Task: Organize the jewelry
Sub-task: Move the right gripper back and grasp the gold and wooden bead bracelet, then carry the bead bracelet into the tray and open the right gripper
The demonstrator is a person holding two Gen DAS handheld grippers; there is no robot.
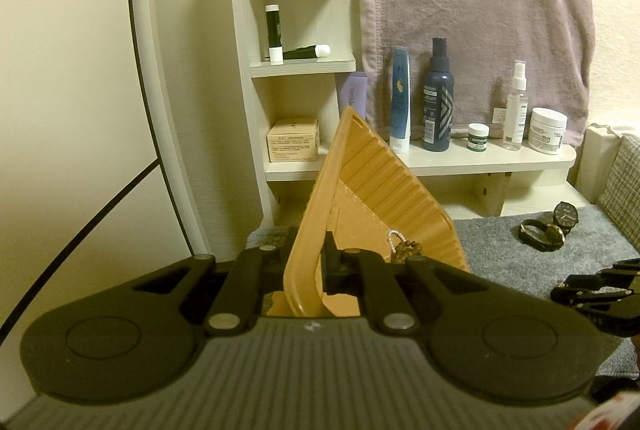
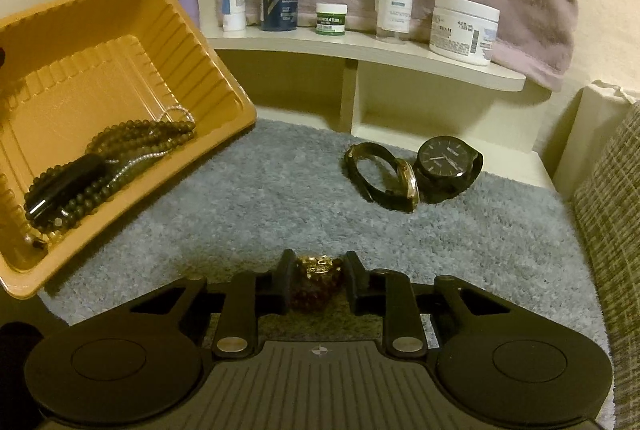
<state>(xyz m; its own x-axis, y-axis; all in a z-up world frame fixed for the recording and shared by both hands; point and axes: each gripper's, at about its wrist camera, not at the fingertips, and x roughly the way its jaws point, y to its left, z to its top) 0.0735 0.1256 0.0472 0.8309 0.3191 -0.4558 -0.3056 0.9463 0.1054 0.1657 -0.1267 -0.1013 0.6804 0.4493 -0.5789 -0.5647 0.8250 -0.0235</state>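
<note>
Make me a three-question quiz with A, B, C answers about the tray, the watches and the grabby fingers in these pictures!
1. Where do the watches lie?
A. on the grey mat
B. in the tray
C. on the shelf

2. What colour is the tray?
A. blue
B. orange
C. white

3. How is the tray sitting?
A. flat
B. upside down
C. tilted up

Answers:
1 A: two watches lie on the grey mat, outside the tray.
2 B: the tray is orange, with bead bracelets inside.
3 C: the left gripper pinches the tray's rim and holds it tilted. The right gripper has a dark red and gold piece between its fingers.
</note>
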